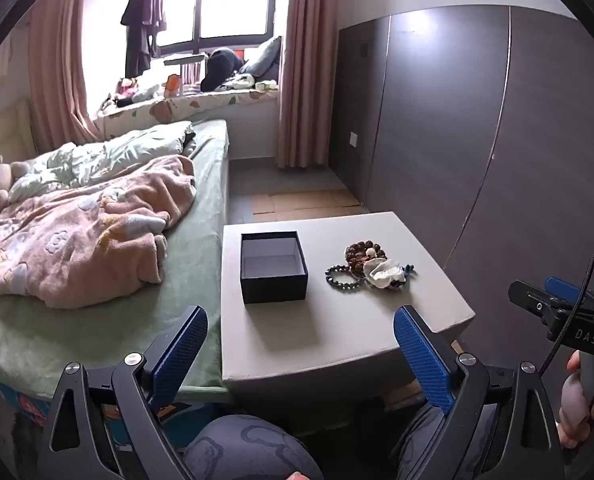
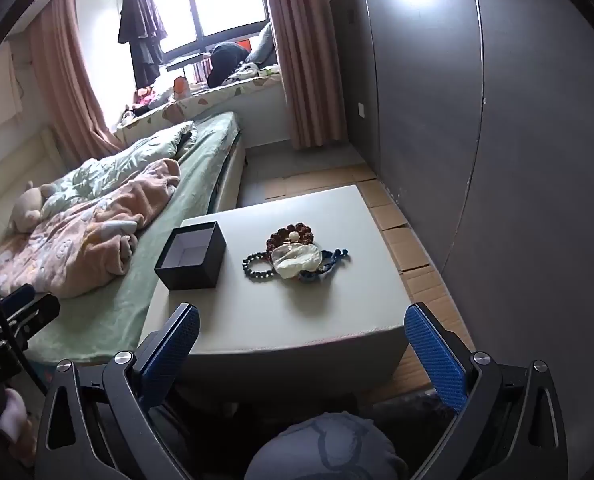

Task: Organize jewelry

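Left wrist view: my left gripper (image 1: 301, 354) is spread wide, nothing between the pads, hanging short of the near edge of the table (image 1: 337, 336). The box (image 1: 274, 267) sits open and empty on the table's left half, right in line with me. The jewelry (image 1: 367, 266) lies in one pile to its right, apart from the box: brown beads (image 1: 363, 250) at the back, dark bead bracelet (image 1: 339, 277) toward the box, a white cloth piece (image 1: 383, 272) on top. My right gripper (image 1: 553, 300) shows at the frame's right edge, off the table. Right wrist view: my right gripper (image 2: 301, 344) is also fully spread and empty, near the table's front edge, with the pile (image 2: 295, 258) almost straight ahead. The box (image 2: 193, 254) is to the left of it; a blue cord (image 2: 333, 262) trails out on the right. My read: nothing is moved yet, first pick is pending. Right side should take it. I'd start with the dark bracelet (image 2: 257, 268), since it sticks out clear on the box side. Come down over one strand, pads across the beads, close only enough to hold. Lift straight up so the overlapping cloth doesn't drag along. Left can steady the box if it slides.
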Motion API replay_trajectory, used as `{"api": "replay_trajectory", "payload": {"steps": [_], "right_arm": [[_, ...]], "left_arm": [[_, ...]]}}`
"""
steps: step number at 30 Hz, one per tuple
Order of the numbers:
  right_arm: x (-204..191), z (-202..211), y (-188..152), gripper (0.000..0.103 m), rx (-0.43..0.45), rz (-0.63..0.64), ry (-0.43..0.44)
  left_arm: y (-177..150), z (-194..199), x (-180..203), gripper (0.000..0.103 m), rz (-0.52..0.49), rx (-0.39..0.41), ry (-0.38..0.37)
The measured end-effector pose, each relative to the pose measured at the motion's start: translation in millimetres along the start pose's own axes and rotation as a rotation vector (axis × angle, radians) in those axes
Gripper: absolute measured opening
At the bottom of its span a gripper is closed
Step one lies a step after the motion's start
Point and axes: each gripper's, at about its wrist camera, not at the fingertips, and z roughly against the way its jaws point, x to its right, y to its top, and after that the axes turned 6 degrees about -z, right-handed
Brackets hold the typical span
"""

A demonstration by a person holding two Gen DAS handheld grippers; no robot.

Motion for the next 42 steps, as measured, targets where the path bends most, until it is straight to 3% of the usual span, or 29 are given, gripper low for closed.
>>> {"api": "replay_trajectory", "payload": {"steps": [42], "right_arm": [[-9,4,-5,0.103,0.004,0.004,-0.014]], "left_arm": [[-2,9,-7,0.095,0.050,0.003,-0.038]]}}
